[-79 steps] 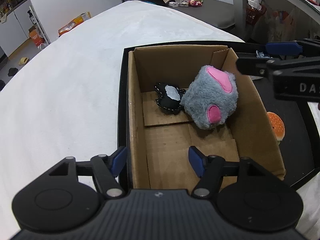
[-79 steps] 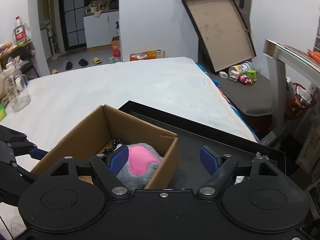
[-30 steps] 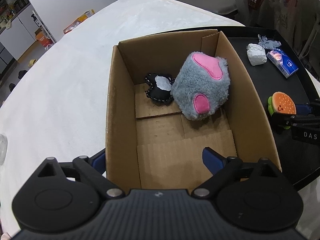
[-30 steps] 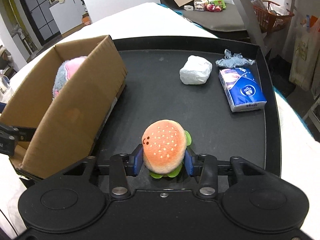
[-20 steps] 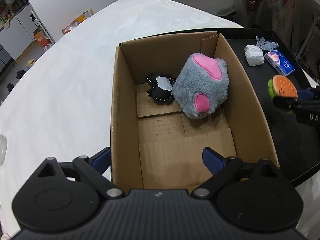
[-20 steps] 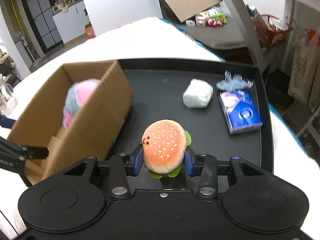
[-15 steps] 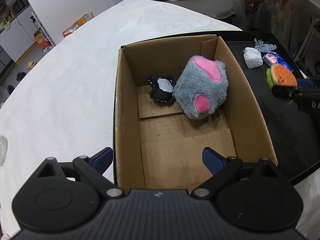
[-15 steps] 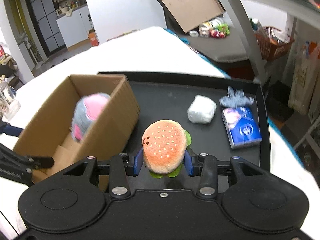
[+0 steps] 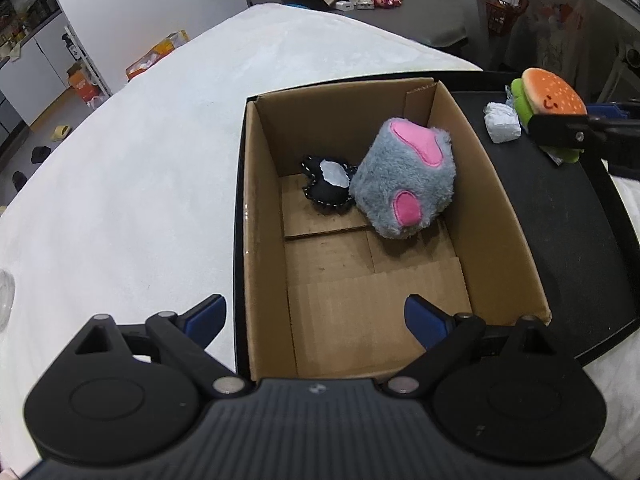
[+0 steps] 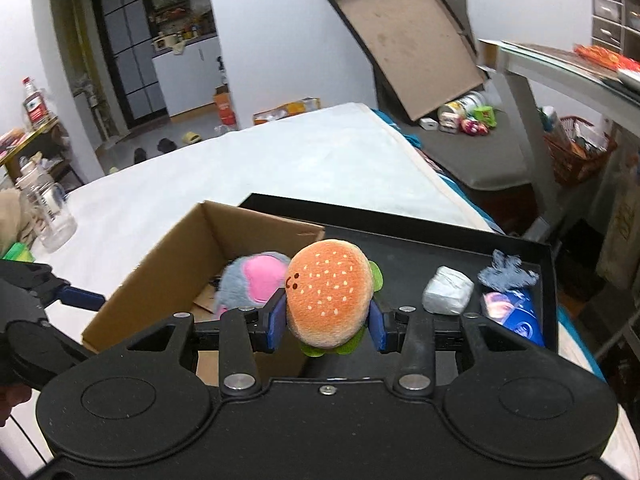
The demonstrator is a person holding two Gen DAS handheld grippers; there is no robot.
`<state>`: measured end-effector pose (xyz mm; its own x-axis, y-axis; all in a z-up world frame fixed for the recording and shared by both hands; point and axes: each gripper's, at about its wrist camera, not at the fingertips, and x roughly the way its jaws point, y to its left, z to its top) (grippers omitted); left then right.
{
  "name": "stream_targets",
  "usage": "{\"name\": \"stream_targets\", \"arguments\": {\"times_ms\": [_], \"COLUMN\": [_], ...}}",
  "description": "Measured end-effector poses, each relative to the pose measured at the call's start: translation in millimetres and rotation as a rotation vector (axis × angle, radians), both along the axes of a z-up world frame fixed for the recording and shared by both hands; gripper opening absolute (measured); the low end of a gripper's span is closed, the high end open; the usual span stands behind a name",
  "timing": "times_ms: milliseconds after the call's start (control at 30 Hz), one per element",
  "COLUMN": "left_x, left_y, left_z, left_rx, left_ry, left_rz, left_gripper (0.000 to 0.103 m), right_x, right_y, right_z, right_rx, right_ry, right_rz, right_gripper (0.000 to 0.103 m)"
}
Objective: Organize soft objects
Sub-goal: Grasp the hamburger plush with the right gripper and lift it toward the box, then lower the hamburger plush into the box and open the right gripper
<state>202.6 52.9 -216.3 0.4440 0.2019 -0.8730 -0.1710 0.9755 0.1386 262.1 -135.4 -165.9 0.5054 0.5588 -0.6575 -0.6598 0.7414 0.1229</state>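
Holding grey plush [image 9: 404, 184] and black toy [image 9: 326, 186], cardboard box [image 9: 262, 200], right fingers [image 10: 378, 326] pinching burger plush [image 10: 328, 296], left fingers [image 9: 424, 316] spread, seemingly empty.

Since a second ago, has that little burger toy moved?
Yes. The burger toy, clamped in the right hand-held gripper, has risen off the black tray toward the cardboard box.

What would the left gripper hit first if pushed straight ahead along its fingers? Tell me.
Probably the near wall of the cardboard box: the open left gripper straddles its near-left corner. If it passes above the rim, likely the grey plush; depth is unclear.
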Motion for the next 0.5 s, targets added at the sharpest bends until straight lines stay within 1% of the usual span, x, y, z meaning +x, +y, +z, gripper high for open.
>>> {"name": "stream_targets", "arguments": {"times_ms": [133,267,433,500], "left_x": [-4,-7,-9,-9], "left_y": [1,6,10,11], "left_z": [1,3,3,1], "left_rx": [0.005,-0.006,-0.011,-0.014], "left_ry": [-0.020,-0.034,-0.043,-0.042], "left_rz": [0.008,0.021,0.016,0.013], "left_gripper": [0.093,0.092,0.082,0.074], "right_x": [-4,-8,-18,-21], "right_y": [9,21,36,40], "right_z": [3,5,5,5], "right_rx": [0.007,-0.003,-0.021,-0.028], "right_ry": [-0.008,-0.019,-0.035,-0.037], "right_rz": [0.030,0.069,0.124,0.141], "right_gripper": [0.041,0.041,0.041,0.042]}}
